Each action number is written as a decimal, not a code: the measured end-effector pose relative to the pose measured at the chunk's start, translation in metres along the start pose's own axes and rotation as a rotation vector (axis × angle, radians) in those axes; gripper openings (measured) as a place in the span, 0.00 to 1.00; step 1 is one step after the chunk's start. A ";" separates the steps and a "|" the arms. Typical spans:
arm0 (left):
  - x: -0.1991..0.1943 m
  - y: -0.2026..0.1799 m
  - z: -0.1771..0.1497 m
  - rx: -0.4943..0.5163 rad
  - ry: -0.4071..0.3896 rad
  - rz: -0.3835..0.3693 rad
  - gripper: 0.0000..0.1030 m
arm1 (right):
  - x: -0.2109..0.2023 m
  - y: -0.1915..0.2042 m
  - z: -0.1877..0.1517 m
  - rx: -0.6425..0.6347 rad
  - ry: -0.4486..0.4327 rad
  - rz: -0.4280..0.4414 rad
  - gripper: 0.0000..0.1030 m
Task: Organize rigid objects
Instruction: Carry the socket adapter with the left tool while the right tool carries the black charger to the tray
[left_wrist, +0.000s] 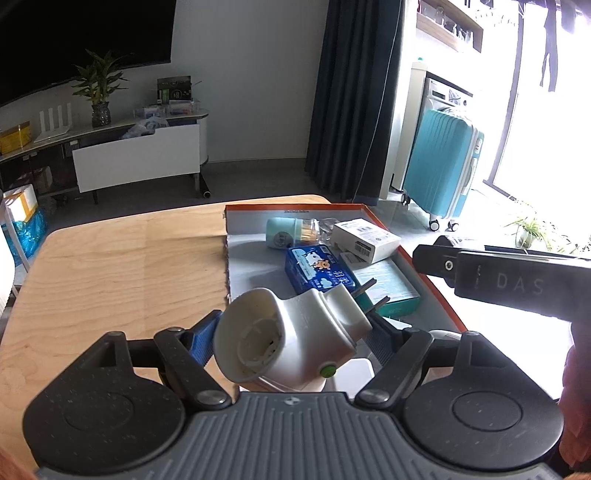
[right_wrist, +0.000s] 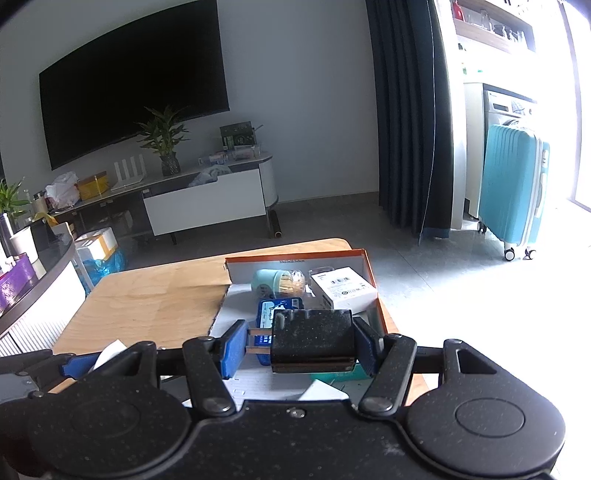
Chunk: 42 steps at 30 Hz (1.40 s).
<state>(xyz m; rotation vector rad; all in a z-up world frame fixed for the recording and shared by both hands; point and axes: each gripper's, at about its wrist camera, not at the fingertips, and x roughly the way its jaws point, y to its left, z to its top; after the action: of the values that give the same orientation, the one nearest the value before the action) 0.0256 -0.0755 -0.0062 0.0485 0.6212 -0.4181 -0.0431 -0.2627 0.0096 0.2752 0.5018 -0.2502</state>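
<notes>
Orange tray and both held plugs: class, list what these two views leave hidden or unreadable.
- Orange tray: near end hidden, left wrist view, behind white plug-in device.
- Blue pack: mostly hidden, right wrist view, behind black adapter.
- White box: label print too small, both views.

Lit by strong daylight from the window (left_wrist: 546, 122) on the right, blown out to pure white there in both views. Dimmer toward the left, where the dark TV screen (right_wrist: 133, 85) reflects almost nothing. Soft shadows inside the orange tray (left_wrist: 436, 291). Heavy fisheye bending and black vignetting at the corners. Slightly soft close up, perhaps from nearness.
</notes>
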 end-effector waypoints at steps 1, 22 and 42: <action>0.002 -0.001 0.000 0.002 0.003 -0.003 0.79 | 0.001 -0.001 0.000 0.002 0.001 -0.002 0.70; 0.026 -0.009 0.017 0.021 0.047 -0.039 0.79 | 0.027 -0.011 0.018 0.007 0.025 -0.003 0.70; 0.041 -0.015 0.024 0.029 0.071 -0.058 0.79 | 0.050 -0.018 0.031 0.008 0.048 0.012 0.70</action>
<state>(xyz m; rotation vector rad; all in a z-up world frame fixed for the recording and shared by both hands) 0.0636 -0.1084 -0.0089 0.0735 0.6874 -0.4830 0.0070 -0.2978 0.0069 0.2925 0.5469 -0.2344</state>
